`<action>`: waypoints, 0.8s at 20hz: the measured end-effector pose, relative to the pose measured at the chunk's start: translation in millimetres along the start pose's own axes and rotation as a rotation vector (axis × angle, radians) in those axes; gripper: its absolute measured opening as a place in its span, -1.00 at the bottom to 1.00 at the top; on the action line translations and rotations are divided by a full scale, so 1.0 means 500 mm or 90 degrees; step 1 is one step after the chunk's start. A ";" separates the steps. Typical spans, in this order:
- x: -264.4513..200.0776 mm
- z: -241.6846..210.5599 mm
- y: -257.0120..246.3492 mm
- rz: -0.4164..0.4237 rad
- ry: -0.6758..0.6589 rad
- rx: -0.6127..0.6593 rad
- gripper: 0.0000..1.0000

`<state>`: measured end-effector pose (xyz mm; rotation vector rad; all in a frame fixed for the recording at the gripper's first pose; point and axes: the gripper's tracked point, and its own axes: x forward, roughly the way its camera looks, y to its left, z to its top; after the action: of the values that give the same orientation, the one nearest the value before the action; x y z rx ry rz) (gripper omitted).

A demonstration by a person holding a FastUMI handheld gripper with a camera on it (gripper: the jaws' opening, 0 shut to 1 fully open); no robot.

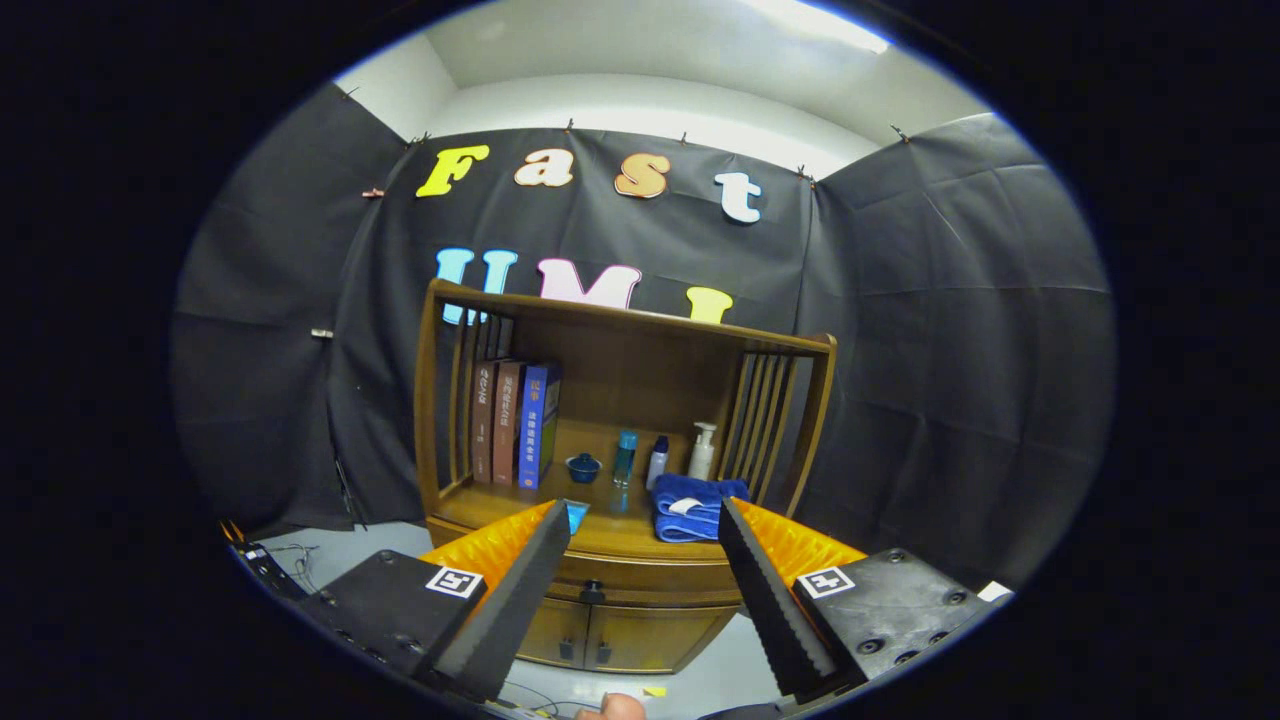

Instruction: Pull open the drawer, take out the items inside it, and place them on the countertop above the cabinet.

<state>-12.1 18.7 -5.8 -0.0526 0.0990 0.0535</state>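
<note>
Gripper is spread wide, fingers well apart and holding nothing. It hangs in the air well short of the cabinet, pointed at its front.

Between the fingers: the drawer, closed, flush with the cabinet face. A small dark knob sits at its centre. Contents are hidden behind the drawer front; cannot tell what is inside.

Below the drawer are two cabinet doors, both closed.

Countertop is just above the drawer, under an open wooden shelf frame with slatted sides. On it, from the left finger's side to the right finger's:
- three books, upright, pressed together against the slats
- a small dark blue bowl, just beside the books
- a tall teal bottle
- a short white bottle with a dark cap
- a white pump bottle, near the slats on the right finger's side
- a folded blue towel, in front of the bottles, near the counter's front edge, just beside the right fingertip

A small light blue thing lies at the counter edge, partly hidden behind the left fingertip; cannot tell what it is.

Floor is grey. Thin cables trail on it beyond the left finger. A fingertip of the person shows beneath the gripper.
</note>
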 end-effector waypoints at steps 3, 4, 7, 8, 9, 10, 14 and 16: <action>-0.025 0.032 -0.022 -0.021 -0.024 0.012 0.97; -0.032 0.043 -0.028 -0.027 -0.035 0.009 0.96; -0.051 0.070 -0.022 -0.019 -0.062 0.002 0.96; -0.058 0.077 -0.021 -0.016 -0.069 0.003 0.96; -0.060 0.082 -0.021 -0.018 -0.072 0.005 0.96; -0.061 0.084 -0.020 -0.015 -0.074 0.006 0.96; -0.064 0.088 -0.006 -0.003 -0.077 0.013 0.96; -0.063 0.085 -0.010 -0.006 -0.074 0.010 0.96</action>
<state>-38.9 14.4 40.1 -0.0349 -0.0178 0.0458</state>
